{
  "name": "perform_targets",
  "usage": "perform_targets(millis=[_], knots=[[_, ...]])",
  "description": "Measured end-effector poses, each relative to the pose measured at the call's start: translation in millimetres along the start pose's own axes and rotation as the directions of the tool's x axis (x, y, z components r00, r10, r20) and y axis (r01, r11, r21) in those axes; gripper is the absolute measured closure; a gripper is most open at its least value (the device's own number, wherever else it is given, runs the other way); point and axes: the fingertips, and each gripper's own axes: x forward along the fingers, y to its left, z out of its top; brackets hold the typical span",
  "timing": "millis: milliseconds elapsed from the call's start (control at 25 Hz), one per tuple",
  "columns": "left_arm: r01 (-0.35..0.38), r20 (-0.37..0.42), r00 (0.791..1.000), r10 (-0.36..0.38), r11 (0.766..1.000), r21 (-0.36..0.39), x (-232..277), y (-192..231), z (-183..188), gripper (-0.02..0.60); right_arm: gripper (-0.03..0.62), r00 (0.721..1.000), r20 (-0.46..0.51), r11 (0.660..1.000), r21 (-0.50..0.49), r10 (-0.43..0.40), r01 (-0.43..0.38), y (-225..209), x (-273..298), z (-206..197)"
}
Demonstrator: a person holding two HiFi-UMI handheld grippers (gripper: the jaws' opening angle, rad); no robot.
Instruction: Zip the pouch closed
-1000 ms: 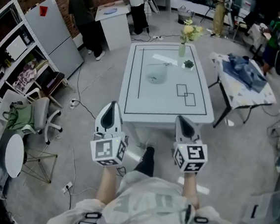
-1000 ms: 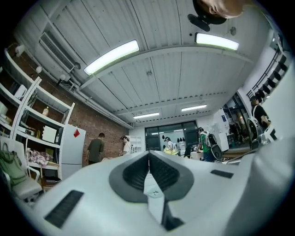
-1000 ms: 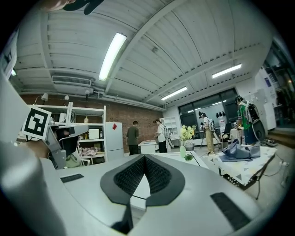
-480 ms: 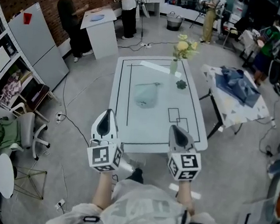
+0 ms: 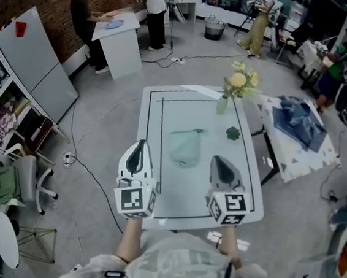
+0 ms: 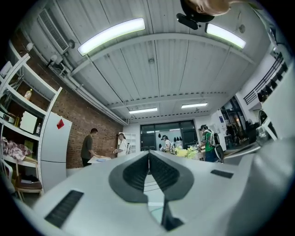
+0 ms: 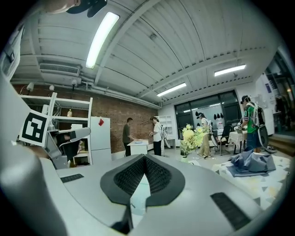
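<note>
A pale green pouch (image 5: 186,146) lies in the middle of the white table (image 5: 156,183), inside its black border line. My left gripper (image 5: 139,146) hovers over the table's near left part, shut, with nothing between its jaws. My right gripper (image 5: 220,162) hovers over the near right part, also shut and empty. Both point toward the pouch, which lies a little beyond and between them. In the left gripper view the left gripper (image 6: 148,154) shows its jaws pressed together; in the right gripper view the right gripper (image 7: 144,159) does the same.
A vase of yellow flowers (image 5: 230,90) and a small green thing (image 5: 232,133) stand on the far right of the table. A second table with blue cloth (image 5: 299,127) is at the right. Several people stand at the back; shelves and a chair (image 5: 25,175) are at the left.
The person has walked up to the table. Both grippers, still shut, have moved from above the floor to above the table's near part, closer to the pouch.
</note>
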Motion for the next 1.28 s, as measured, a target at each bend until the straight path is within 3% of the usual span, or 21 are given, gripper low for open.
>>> perform_targets(millis=[400, 760, 1280], knots=[[0.008, -0.039, 0.999, -0.009, 0.999, -0.037, 59, 6, -37, 0.574, 0.586, 1.0, -0.031, 1.0, 0.005, -0.003, 0.004, -12, 72, -6], [-0.062, -0.083, 0.995, 0.057, 0.997, -0.049, 64, 1, -56, 0.574, 0.586, 0.994, -0.063, 0.996, 0.02, 0.088, -0.087, -14, 92, -20], [-0.113, -0.088, 0.99, 0.109, 0.993, -0.044, 59, 14, -49, 0.574, 0.586, 0.989, -0.064, 0.989, 0.06, 0.136, -0.132, -14, 100, -18]])
